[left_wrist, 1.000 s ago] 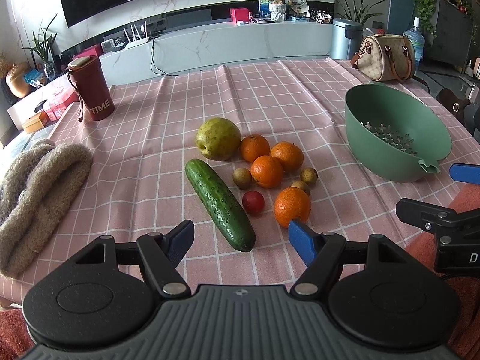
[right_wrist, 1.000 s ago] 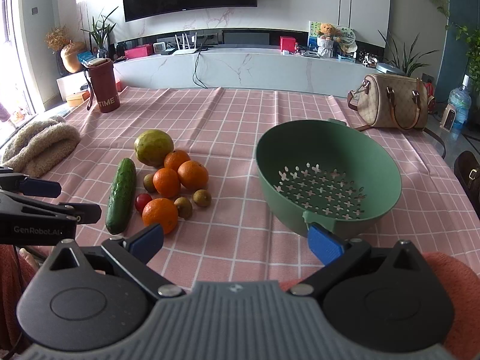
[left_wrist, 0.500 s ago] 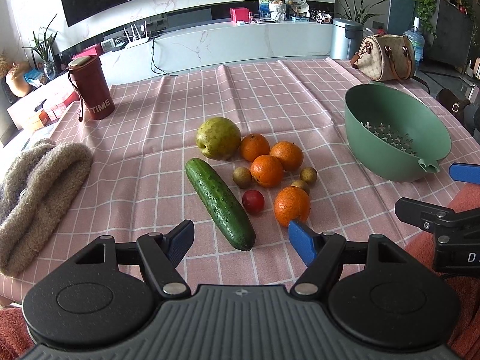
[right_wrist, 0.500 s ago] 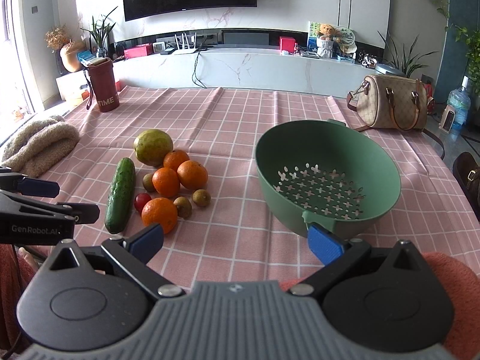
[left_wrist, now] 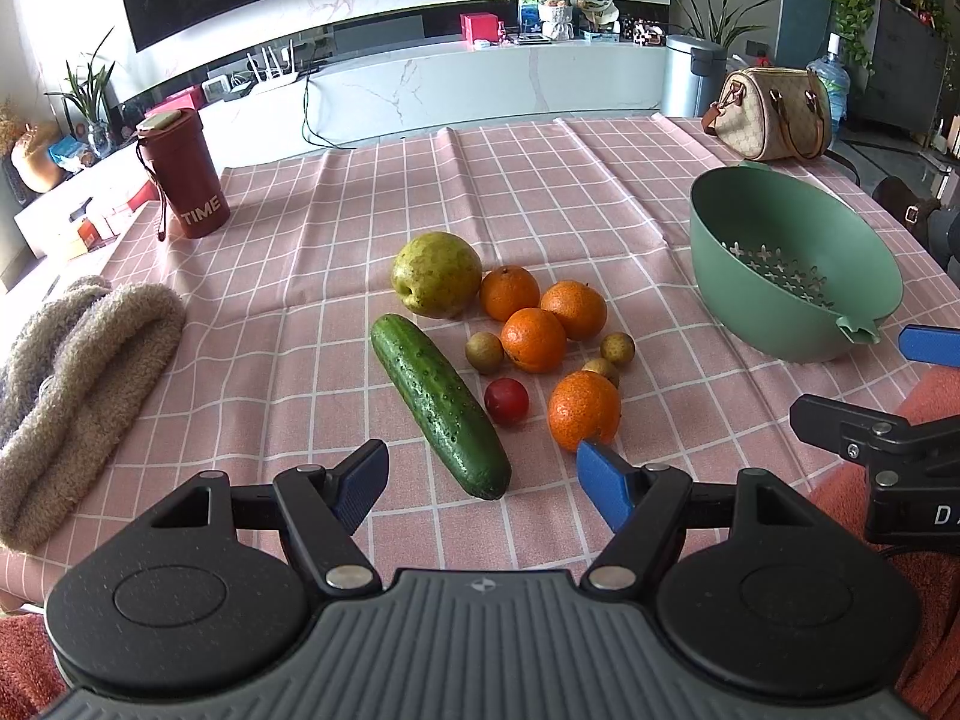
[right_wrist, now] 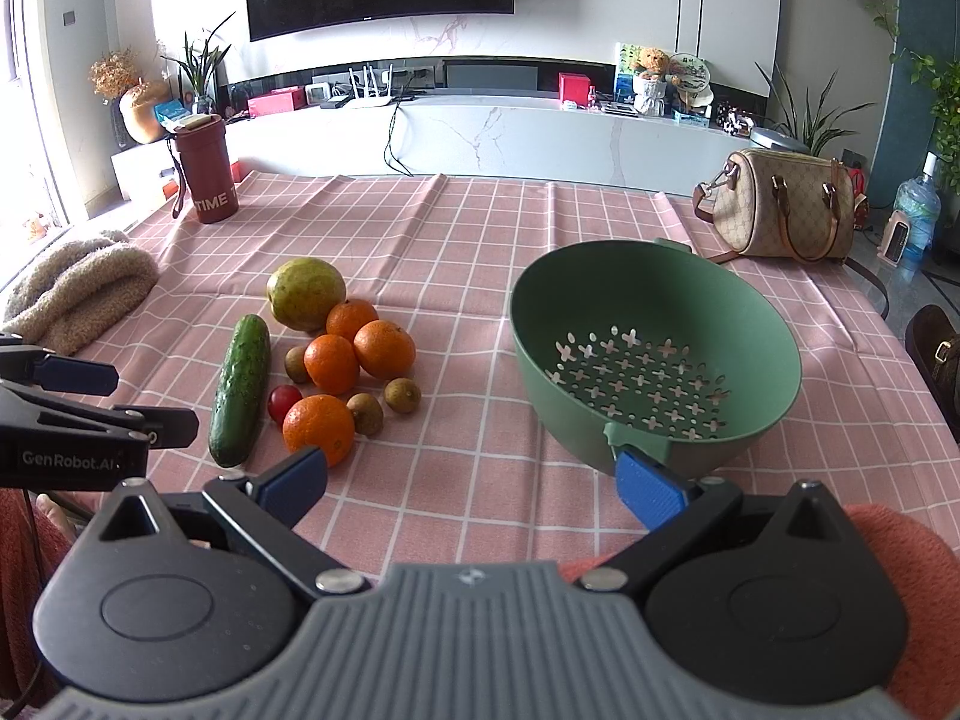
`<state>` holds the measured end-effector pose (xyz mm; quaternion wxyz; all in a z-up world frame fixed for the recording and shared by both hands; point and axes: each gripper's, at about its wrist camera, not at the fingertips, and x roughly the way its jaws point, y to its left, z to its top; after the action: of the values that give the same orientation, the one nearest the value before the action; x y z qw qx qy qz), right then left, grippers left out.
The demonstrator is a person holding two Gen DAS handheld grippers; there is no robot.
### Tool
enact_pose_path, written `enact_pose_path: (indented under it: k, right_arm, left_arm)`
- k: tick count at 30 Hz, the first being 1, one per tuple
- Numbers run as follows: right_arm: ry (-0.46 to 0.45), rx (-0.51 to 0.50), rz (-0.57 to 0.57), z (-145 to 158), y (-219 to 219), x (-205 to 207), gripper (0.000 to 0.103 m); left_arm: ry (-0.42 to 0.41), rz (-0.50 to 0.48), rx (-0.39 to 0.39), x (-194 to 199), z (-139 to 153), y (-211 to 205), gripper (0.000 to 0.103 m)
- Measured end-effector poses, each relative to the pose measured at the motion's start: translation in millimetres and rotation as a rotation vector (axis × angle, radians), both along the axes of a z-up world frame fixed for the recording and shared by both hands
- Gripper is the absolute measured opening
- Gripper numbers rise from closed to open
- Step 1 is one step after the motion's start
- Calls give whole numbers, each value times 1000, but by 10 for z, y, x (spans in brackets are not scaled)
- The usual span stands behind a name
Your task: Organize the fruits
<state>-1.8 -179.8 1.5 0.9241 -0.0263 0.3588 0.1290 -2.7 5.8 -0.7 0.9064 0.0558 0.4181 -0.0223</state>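
Both tools gape wide and empty for me: left tool [left_wrist: 480,480] sits just below the cucumber [left_wrist: 439,405] at centre frame, right tool [right_wrist: 471,480] below the colander [right_wrist: 654,360].

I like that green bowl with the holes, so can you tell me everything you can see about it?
The green bowl is a round strainer that looks like matte plastic. Its bottom is punched with little cross-shaped holes, and the pink checked tablecloth shows through them. It has a small pouring lip on the near rim and a tab on the far rim. It sits tilted on the cloth, empty, to the right of the fruit pile and in front of the tan handbag. Nothing but the cloth touches it.
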Motion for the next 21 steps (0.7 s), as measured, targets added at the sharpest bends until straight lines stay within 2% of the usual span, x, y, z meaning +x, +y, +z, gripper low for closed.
enact_pose_path:
  k: [21]
  right_arm:
    - [0,-2,-1,-3,5,9,98]
  left_arm:
    - [5,1,-2,-10,-4,-16,84]
